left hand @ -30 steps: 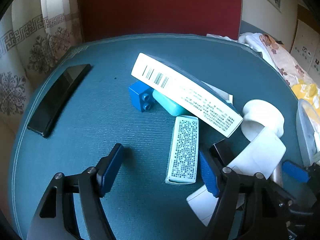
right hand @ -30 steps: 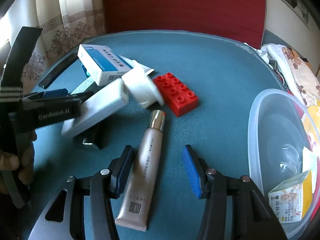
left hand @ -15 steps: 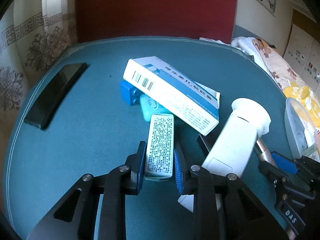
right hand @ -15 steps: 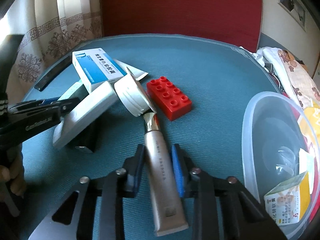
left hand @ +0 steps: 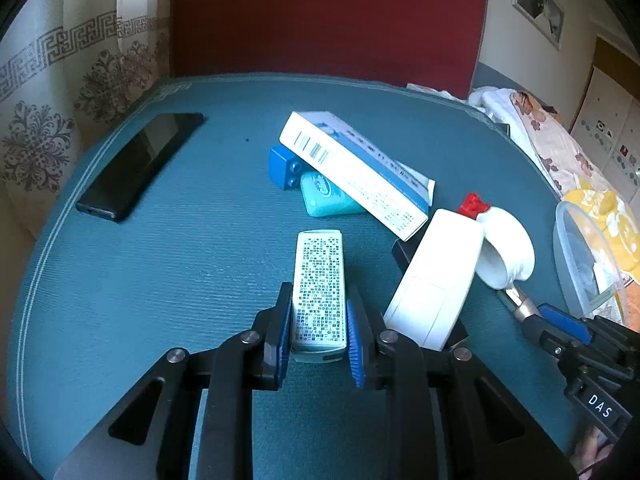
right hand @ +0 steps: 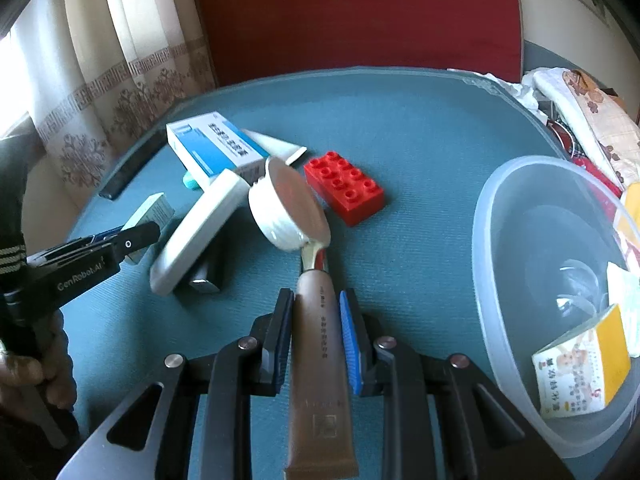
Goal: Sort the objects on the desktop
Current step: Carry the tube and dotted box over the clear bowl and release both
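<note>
My left gripper is shut on a small white box covered in dark print; both blue pads press its long sides near its near end. My right gripper is shut on a beige cosmetic tube, and the tube's shiny cap end touches a white ribbed jar. A blue-and-white medicine box leans on a blue toy brick and a teal case. A flat white case rests tilted on a dark object. A red toy brick lies behind the jar.
A clear plastic tub at the right edge holds a yellow-and-white carton and other packets. A black phone lies at the far left of the teal tabletop. A person's hand grips the left tool. Bedding lies beyond the right edge.
Both grippers went from wide open to shut, the left on the printed box, the right on the tube. The left gripper came forward over the box and lifted slightly; the tube now points straight ahead.
</note>
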`<state>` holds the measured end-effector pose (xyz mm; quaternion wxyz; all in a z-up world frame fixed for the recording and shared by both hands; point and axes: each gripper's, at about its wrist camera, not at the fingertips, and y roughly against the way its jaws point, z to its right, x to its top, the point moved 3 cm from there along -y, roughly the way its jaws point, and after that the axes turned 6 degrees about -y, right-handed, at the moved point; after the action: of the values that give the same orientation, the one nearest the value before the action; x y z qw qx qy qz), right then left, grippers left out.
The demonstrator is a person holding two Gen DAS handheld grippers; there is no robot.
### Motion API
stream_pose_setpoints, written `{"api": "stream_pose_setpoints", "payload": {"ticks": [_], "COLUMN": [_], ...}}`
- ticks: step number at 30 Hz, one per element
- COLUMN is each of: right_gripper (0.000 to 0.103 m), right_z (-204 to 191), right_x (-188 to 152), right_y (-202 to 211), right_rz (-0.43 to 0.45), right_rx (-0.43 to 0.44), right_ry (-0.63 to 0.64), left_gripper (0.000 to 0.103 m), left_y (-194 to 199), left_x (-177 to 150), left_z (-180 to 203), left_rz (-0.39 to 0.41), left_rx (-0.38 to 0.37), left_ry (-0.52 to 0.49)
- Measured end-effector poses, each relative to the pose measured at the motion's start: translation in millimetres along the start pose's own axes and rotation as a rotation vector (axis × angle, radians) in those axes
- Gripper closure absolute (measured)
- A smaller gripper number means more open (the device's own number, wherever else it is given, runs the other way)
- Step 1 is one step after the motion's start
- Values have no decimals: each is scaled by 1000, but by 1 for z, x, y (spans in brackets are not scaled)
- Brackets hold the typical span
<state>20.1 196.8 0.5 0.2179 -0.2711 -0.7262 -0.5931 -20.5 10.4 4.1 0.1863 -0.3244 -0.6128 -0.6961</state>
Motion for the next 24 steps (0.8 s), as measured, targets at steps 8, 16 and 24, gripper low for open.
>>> {"api": "stream_pose_setpoints", "payload": {"ticks": [8,16,24], "right_gripper": [85,82,77], "right_z": [1,11,5], "right_x": [-4,-11,-14], "right_y": [19,7,0], "right_rz": [23,-37,-64], "right_rx": [22,69,80], "right_ry": [-8,-58,-45], "left_gripper": [77,77,77], "left_y": [16,18,21], "left_x": [0,-5,-8], "left_z": [3,8,9], "left_rz": [19,7,9], "left_rx": [9,8,5], "left_ry": [-6,-20,-24]}}
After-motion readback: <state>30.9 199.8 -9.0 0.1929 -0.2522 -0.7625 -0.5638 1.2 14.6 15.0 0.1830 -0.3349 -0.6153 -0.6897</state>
